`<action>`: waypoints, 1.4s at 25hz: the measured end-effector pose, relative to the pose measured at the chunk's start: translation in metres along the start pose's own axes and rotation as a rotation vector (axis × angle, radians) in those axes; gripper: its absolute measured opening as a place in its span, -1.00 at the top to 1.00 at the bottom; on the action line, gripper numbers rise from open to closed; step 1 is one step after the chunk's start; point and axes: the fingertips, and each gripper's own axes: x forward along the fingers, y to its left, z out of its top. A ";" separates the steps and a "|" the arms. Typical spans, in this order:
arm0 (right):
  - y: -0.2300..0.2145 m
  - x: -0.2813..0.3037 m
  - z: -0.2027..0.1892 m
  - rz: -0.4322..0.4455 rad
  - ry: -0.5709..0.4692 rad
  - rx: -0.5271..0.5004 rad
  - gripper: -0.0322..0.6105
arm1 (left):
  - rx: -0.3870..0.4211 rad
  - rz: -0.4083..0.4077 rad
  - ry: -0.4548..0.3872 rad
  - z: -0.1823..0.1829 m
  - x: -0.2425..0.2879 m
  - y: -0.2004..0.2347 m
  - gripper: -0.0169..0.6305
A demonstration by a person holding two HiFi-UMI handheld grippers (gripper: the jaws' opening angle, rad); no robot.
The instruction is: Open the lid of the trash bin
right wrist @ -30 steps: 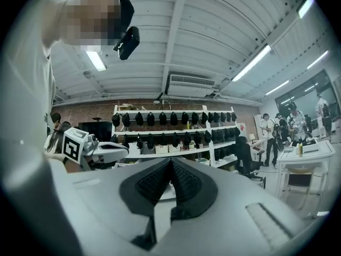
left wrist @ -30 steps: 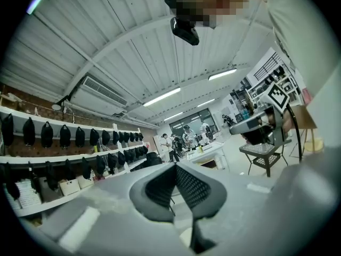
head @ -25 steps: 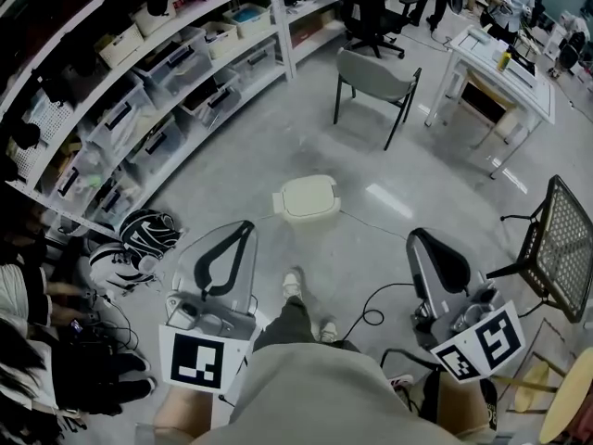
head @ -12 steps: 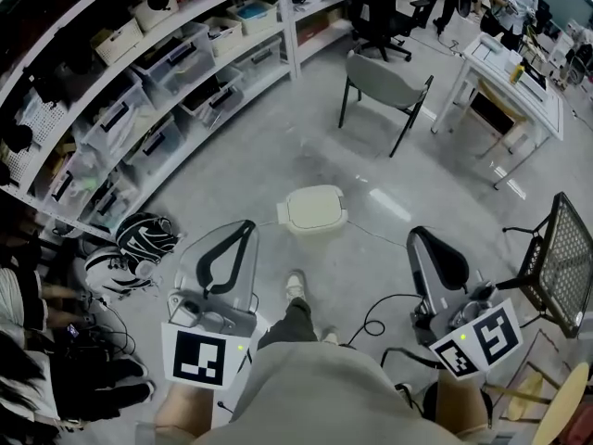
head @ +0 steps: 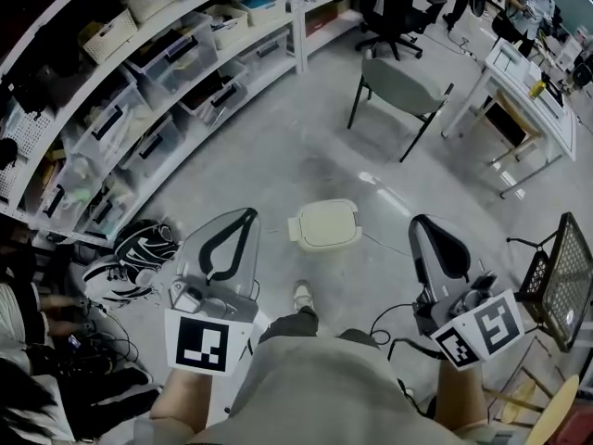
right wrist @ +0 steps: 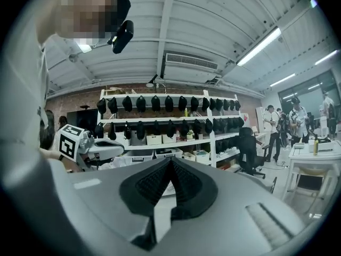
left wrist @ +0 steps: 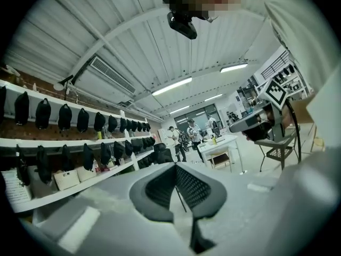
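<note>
A small cream trash bin (head: 327, 225) stands on the grey floor just ahead of my feet, its lid down flat. My left gripper (head: 246, 214) is held up to the left of the bin and well above it, jaws shut with nothing between them. My right gripper (head: 422, 222) hangs to the right of the bin, also shut and empty. Both point forward and touch nothing. In the left gripper view the left gripper (left wrist: 176, 167) aims up at the room and ceiling, and in the right gripper view the right gripper (right wrist: 170, 161) faces the shelves; the bin shows in neither.
White shelving (head: 167, 72) with plastic boxes runs along the left. A grey chair (head: 398, 86) and a white table (head: 519, 82) stand ahead, a black mesh chair (head: 561, 281) at the right. A striped bag (head: 139, 244) and a black cable (head: 384, 309) lie on the floor.
The person has stepped forward: the bin has come nearer and now lies between the two grippers. Both grippers stay shut and held as before.
</note>
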 end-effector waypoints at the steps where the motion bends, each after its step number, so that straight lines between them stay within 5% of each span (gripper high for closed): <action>1: -0.002 0.011 0.001 -0.007 0.001 -0.002 0.89 | -0.005 -0.002 0.004 -0.005 0.006 0.009 0.94; 11: -0.034 0.075 -0.004 -0.062 0.041 0.000 0.89 | -0.035 -0.031 0.033 -0.038 0.057 0.053 0.94; 21: -0.078 0.113 -0.045 -0.005 0.137 0.028 0.89 | -0.133 0.018 0.145 -0.085 0.095 0.058 0.94; 35: -0.180 0.183 -0.254 -0.024 0.471 0.115 0.89 | -0.185 -0.046 0.339 -0.245 0.173 0.032 0.94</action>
